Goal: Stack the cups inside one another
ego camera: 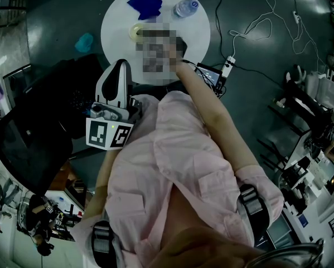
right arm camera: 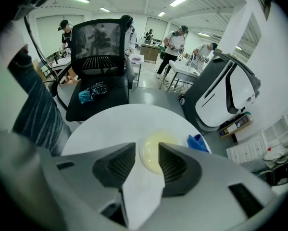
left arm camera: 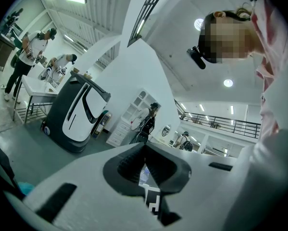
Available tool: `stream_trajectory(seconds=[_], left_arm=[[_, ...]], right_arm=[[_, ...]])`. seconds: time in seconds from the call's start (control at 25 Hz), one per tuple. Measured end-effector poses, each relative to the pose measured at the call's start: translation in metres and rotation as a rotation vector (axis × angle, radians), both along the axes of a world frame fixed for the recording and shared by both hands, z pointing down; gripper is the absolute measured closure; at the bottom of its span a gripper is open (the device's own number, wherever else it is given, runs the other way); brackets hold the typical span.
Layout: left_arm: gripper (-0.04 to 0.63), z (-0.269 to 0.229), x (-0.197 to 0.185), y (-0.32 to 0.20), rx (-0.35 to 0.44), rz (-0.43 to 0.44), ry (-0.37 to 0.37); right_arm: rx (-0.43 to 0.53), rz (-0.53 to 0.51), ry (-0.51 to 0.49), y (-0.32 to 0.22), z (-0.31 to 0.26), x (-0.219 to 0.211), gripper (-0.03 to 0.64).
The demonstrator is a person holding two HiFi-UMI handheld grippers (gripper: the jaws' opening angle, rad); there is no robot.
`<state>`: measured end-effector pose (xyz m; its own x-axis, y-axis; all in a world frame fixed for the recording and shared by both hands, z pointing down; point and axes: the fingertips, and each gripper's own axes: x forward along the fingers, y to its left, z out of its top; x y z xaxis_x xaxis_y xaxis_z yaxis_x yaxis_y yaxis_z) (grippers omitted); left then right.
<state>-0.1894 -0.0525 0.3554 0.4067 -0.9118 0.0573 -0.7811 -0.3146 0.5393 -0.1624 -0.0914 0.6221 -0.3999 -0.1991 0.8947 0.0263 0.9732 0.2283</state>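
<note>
Cups for stacking were represented by one pale yellow cup (right arm camera: 150,161), standing on the round white table (right arm camera: 110,124). Whether a single cup or several nested ones stood there could not be told. In the head view it was found toward nine o'clock on the tabletop, with a blue cloth (ego camera: 145,2) near twelve o'clock and a water bottle (ego camera: 185,7) near two.

The right gripper (right arm camera: 146,151) was held released above it, its jaws spread wide. The cup was framed in the gap, dead ahead at twelve o'clock from the tips and just beyond them, and no pad was seen pressing on it. Its open mouth was turned up toward the steeply downward-pointing jaws, so its axis was judged to run close to the line of approach.

The left gripper (left arm camera: 144,165) was kept clenched on nothing, held level at the person's chest and well apart from the table. The right hand was therefore judged much the nearer, and any coming move on the cup was expected to be made straight along that twelve o'clock line.
</note>
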Motion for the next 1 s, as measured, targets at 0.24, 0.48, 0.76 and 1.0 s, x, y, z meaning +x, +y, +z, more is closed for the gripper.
stream_trajectory(seconds=[0.24, 0.48, 0.76, 1.0], left_arm=[[0.575, 0.0, 0.001, 0.0, -0.002, -0.001, -0.001], [0.575, -0.001, 0.001, 0.001, 0.001, -0.001, -0.003], [0.575, -0.001, 0.002, 0.004, 0.006, 0.002, -0.006], [0.575, -0.001, 0.002, 0.007, 0.01, 0.002, -0.008]], right_arm=[[0.0, 0.006, 0.004, -0.001, 0.001, 0.002, 0.462], [0.009, 0.017, -0.006, -0.002, -0.003, 0.002, 0.462], [0.018, 0.03, -0.019, -0.002, -0.006, 0.002, 0.463], [0.018, 0.042, -0.036, -0.001, -0.012, 0.001, 0.463]])
